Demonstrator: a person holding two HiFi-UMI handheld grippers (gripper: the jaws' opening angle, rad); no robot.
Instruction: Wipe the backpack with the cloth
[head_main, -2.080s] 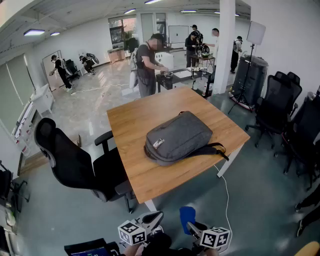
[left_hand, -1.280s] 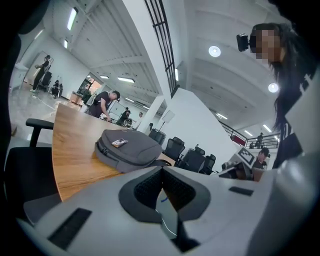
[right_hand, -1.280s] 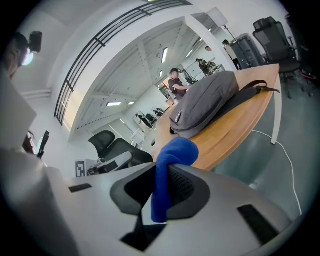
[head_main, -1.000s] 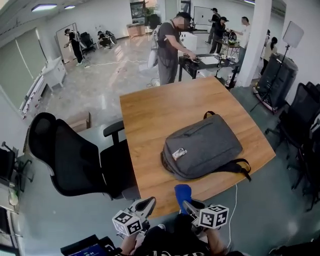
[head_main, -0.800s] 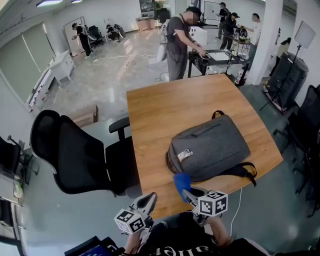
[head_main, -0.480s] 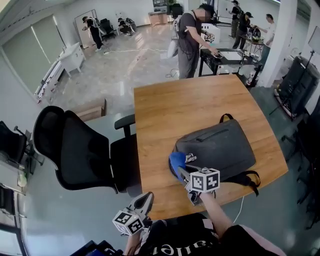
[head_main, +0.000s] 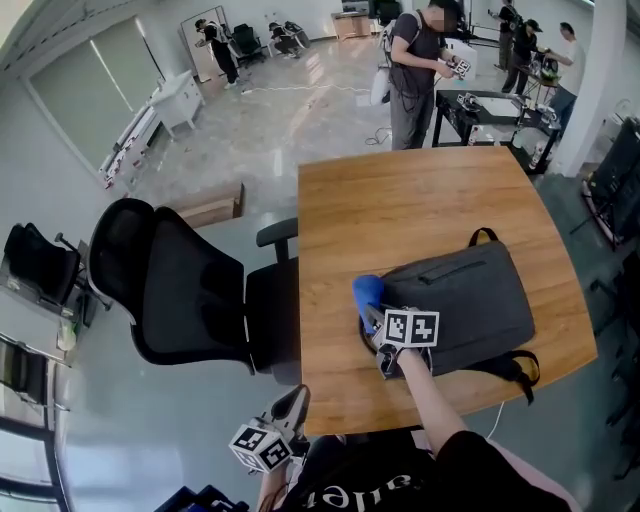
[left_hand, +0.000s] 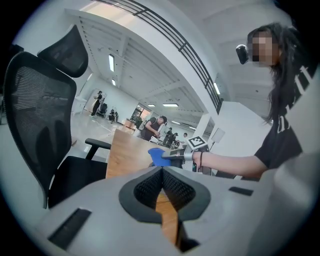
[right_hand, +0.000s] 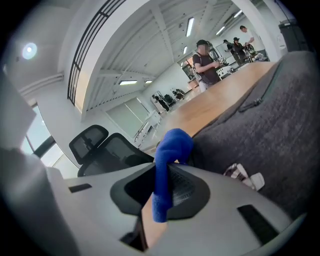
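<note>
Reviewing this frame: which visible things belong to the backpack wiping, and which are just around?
In the job:
- backpack, lying flat on the table
- blue cloth, clamped in the right gripper at the backpack's left end

Just around:
- left gripper, shut on nothing, held off the table
- black office chair
- person standing beyond the table

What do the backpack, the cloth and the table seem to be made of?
Backpack: grey woven fabric, matte, with a fine heathered weave.
Cloth: soft blue textile, perhaps microfibre; it folds limply.
Table: wood or wood-look laminate, smooth, with grain lines.
</note>
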